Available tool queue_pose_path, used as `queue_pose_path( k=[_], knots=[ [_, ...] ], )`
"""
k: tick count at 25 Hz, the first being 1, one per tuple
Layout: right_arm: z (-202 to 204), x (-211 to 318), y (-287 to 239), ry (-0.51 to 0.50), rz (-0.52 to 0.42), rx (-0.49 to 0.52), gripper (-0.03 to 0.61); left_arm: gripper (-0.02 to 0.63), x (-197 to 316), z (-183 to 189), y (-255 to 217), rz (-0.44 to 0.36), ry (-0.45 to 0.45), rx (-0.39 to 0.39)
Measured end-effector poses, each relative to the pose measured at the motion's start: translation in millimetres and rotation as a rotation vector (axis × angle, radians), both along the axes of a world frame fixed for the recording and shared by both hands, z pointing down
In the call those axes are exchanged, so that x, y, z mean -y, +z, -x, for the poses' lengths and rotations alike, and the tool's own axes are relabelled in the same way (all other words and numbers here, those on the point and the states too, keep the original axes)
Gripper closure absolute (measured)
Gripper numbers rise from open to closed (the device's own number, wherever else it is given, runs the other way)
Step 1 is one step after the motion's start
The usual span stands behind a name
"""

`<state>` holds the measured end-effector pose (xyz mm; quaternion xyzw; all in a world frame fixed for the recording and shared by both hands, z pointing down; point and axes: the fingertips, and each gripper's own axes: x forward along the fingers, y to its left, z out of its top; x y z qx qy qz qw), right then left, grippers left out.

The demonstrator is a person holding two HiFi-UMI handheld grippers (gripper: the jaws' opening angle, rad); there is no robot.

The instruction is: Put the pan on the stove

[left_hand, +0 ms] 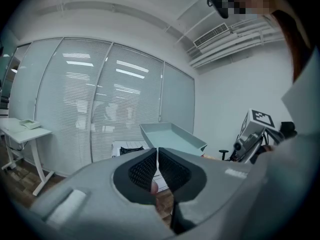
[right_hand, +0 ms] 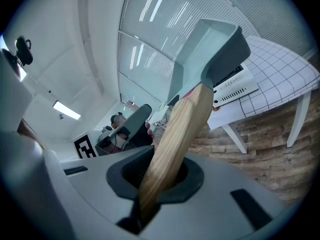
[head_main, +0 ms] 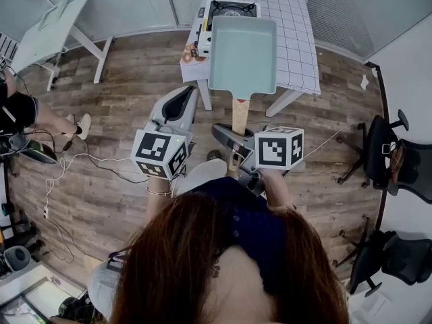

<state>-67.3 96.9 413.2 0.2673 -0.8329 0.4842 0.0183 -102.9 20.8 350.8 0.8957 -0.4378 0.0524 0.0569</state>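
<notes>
Floor (head_main: 121,86): brown wood planks run across the whole room in the head view, with loose cables lying at the left.
Table (head_main: 297,39): a small table under a white cloth with a grid pattern stands ahead of the person, near the windows.
Side desk (head_main: 50,29): a white desk stands well apart from the table, at the far left.
Chairs (head_main: 385,154): black office chairs stand along the right wall.
Pan (head_main: 243,52): a pale teal rectangular pan with raised sides is held in the air by its handle. It does not rest on anything. In the head view its tray covers the near part of the table.
Stove (head_main: 229,9): a white portable gas stove with a black burner sits on the table. It shows just beyond the far edge of the pan, and the left gripper view shows it lower than the raised pan.
Right gripper (right_hand: 162,176): its jaws are clamped narrowly on the pan's handle, and the pan slants up and away from it.
Left gripper (left_hand: 157,156): its ribbed black pads are closed together with nothing between them. It hovers just left of the pan's handle.
Handle (head_main: 240,113): a light wooden handle runs from the pan's near edge back into the right gripper.
</notes>
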Motion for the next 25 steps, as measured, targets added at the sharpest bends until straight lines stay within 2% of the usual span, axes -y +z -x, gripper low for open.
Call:
queue_pose_path(
  k=[25],
  knots=[
    [33.2, 54.5, -4.6, 0.038, 0.011, -0.001, 0.534, 0.592, 48.4, 26.7, -2.6, 0.004, 0.053, -0.016]
  ],
)
